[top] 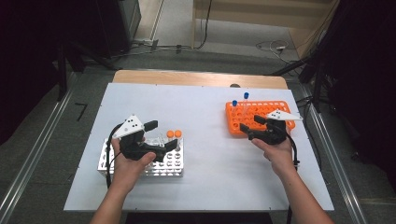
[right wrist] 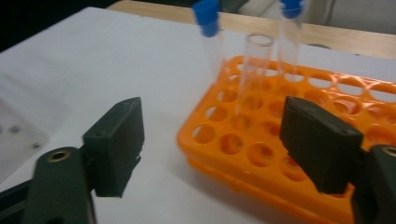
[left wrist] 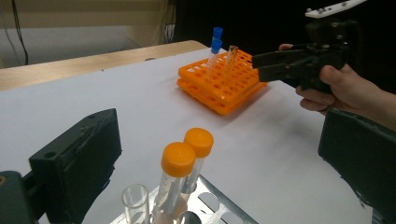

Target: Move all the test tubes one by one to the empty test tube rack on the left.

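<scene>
1. A person sits at a white table and holds a two-jaw tool in each hand.
2. The left tool hangs over a clear rack near the table's front left. Its jaws stand wide apart and grip nothing.
3. In the left gripper view, two orange-capped tubes stand upright in that rack, directly between and just ahead of the open jaws, beside an uncapped tube.
4. The right tool sits at the front edge of an orange rack on the table's far right. Its jaws are also apart and empty.
5. In the right gripper view, an uncapped clear tube stands upright in the orange rack, ahead of the jaws and roughly centred between them, with two blue-capped tubes either side of it and slightly further back.
6. Each tube's long axis is vertical, so either tool would likely close on its sides. The left tool looks nearer its tubes than the right tool is to its own.
</scene>
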Demonstrator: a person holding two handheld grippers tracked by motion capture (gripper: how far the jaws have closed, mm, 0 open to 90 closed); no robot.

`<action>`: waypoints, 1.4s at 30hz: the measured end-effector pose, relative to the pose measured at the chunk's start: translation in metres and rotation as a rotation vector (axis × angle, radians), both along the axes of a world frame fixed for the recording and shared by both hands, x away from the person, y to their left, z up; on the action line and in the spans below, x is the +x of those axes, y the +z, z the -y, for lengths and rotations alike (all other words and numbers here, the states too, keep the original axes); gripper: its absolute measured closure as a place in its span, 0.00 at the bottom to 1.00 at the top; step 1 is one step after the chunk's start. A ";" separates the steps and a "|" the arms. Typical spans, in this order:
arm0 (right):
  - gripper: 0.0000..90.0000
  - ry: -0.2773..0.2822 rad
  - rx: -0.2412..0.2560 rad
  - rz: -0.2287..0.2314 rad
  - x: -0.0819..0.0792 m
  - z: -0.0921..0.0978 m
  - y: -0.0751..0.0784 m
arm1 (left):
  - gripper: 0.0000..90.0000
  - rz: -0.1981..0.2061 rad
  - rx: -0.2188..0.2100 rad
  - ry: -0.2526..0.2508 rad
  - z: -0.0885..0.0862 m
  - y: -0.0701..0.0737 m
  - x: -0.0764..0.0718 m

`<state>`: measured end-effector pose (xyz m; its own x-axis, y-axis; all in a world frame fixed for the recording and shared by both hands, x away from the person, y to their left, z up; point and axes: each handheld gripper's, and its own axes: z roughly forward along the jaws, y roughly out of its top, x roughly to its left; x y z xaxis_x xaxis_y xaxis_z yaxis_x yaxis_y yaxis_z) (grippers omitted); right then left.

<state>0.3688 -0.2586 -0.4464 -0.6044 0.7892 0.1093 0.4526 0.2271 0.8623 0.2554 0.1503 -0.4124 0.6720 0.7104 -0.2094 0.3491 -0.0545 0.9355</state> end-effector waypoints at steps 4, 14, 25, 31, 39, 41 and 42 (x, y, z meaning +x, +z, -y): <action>0.38 -0.061 -0.013 -0.011 0.015 0.001 -0.003 | 0.00 0.000 0.006 -0.007 0.002 0.000 0.000; 0.59 -0.062 0.009 -0.046 0.037 0.000 -0.015 | 0.00 0.002 0.007 -0.008 0.003 0.001 -0.001; 0.73 -0.069 -0.007 -0.060 0.040 -0.017 -0.027 | 0.00 -0.001 0.013 -0.016 0.006 0.001 -0.001; 0.82 -0.082 -0.026 -0.036 0.038 -0.018 -0.026 | 0.00 -0.003 0.017 -0.019 0.007 0.001 -0.001; 0.82 -0.084 0.002 0.022 0.031 -0.013 -0.012 | 0.00 -0.003 0.020 -0.026 0.010 0.002 -0.002; 0.82 -0.081 0.016 0.034 0.028 -0.009 -0.007 | 0.00 -0.002 0.021 -0.031 0.011 0.002 -0.002; 0.82 -0.081 0.023 0.037 0.026 -0.008 -0.005 | 0.00 -0.002 0.021 -0.032 0.012 0.002 -0.002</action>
<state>0.3950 -0.2504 -0.4510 -0.5429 0.8330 0.1069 0.4366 0.1713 0.8832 0.2534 0.1384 -0.4103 0.6941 0.6928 -0.1957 0.3487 -0.0856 0.9333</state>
